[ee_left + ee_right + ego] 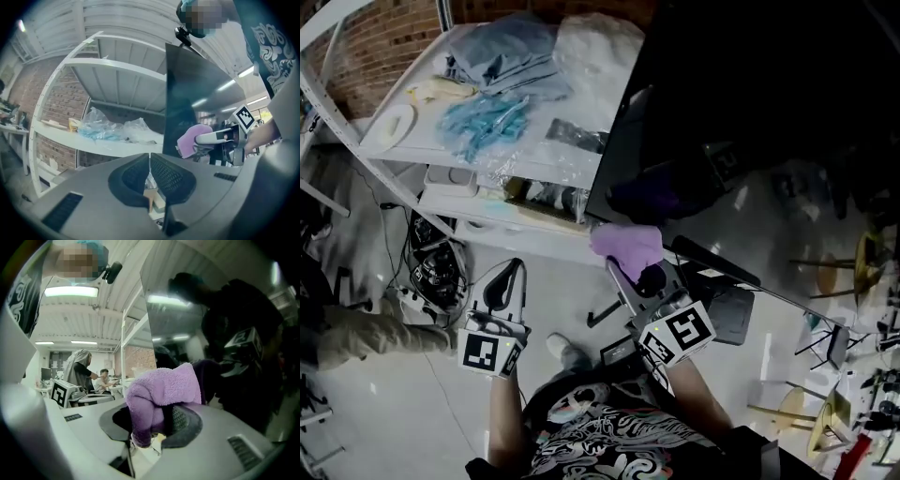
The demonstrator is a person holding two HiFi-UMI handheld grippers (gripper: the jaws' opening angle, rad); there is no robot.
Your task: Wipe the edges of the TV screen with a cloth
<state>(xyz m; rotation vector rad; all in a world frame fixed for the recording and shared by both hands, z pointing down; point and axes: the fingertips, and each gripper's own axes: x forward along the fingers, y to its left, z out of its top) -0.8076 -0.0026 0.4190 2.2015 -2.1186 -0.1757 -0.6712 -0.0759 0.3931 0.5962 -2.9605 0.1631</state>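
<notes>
The dark TV screen (750,122) stands upright at the right of the head view, its lower left corner near the shelf. My right gripper (630,267) is shut on a purple fluffy cloth (626,244), which presses against the screen's bottom left corner. In the right gripper view the cloth (161,392) bulges between the jaws, touching the glossy TV screen (211,301). My left gripper (504,286) hangs lower left, shut and holding nothing, away from the TV. The left gripper view has its jaws closed, with the TV screen (197,89) and cloth (191,139) beyond.
A white metal shelf (403,150) at the left holds blue plastic bags (492,117) and clear wrapping. Cables and a power strip (431,277) lie on the floor below. Two people (82,369) sit at desks far behind. The TV stand's leg (717,267) runs right.
</notes>
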